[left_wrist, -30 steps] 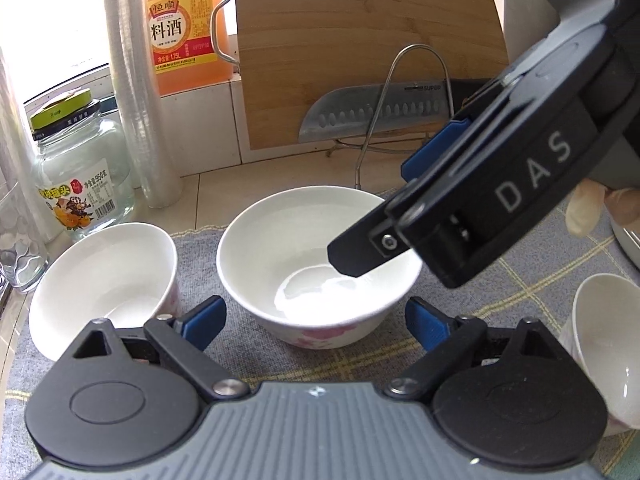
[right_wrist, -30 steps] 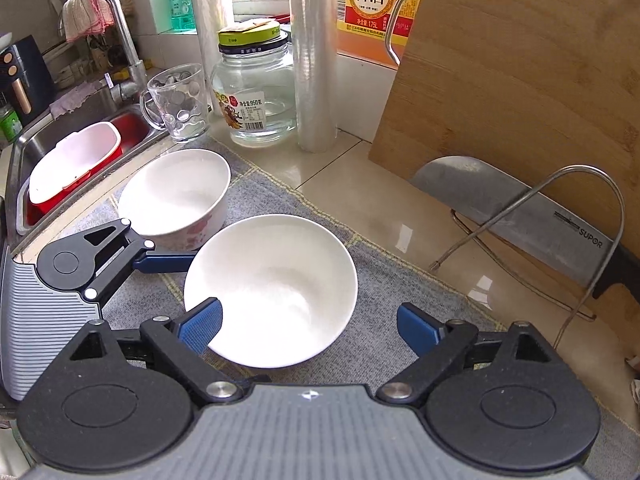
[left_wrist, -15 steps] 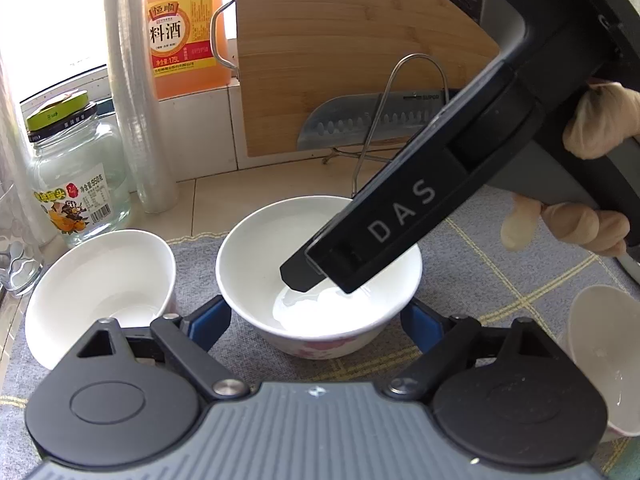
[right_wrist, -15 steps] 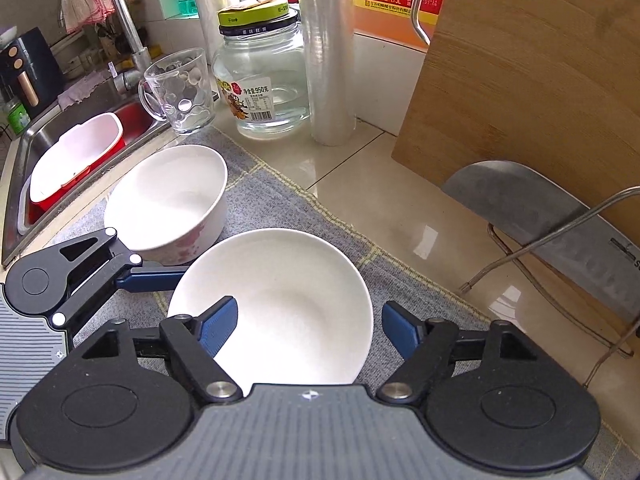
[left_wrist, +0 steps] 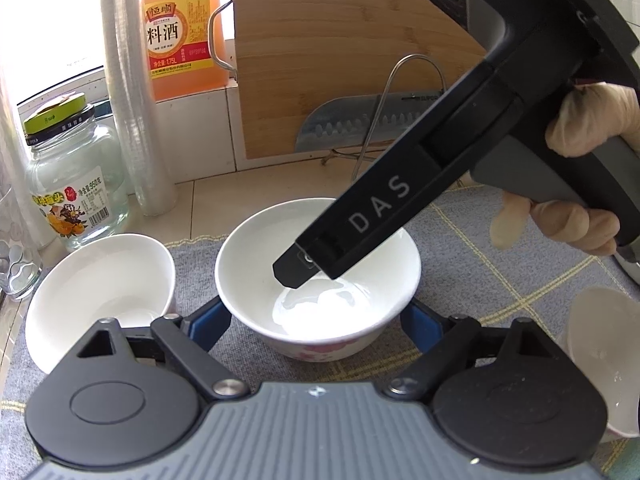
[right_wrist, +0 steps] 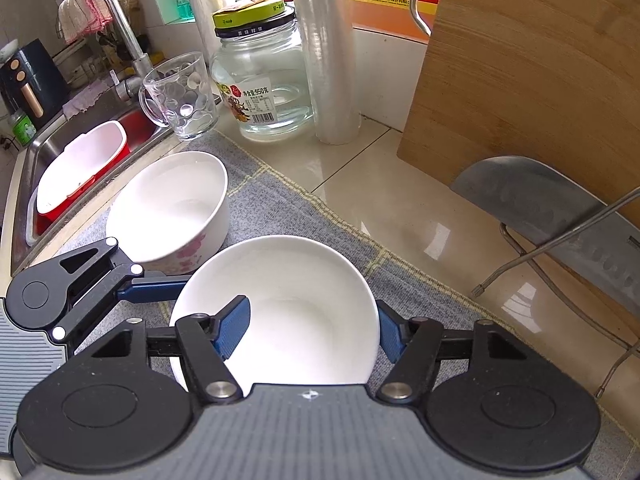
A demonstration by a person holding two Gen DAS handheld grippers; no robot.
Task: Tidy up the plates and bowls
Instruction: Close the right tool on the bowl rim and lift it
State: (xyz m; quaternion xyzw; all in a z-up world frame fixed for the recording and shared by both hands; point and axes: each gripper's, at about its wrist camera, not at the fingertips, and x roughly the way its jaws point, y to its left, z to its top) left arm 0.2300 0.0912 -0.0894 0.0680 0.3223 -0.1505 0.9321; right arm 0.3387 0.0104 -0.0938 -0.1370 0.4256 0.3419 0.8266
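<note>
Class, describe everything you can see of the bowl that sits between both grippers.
The bowl is white, glossy like ceramic, round and deep, with pink flower prints low on its outer wall. It stands upright on the grey mat, empty apart from a wet sheen at the bottom. The right gripper has just closed on its wall, one finger inside, one outside. The left gripper straddles it, open. Another bowl sits beside it.

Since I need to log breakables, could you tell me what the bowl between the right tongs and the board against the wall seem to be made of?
White bowl: likely glazed ceramic, glossy with soft highlights. Board: looks like bamboo or wood, matte, with visible grain strips.
</note>
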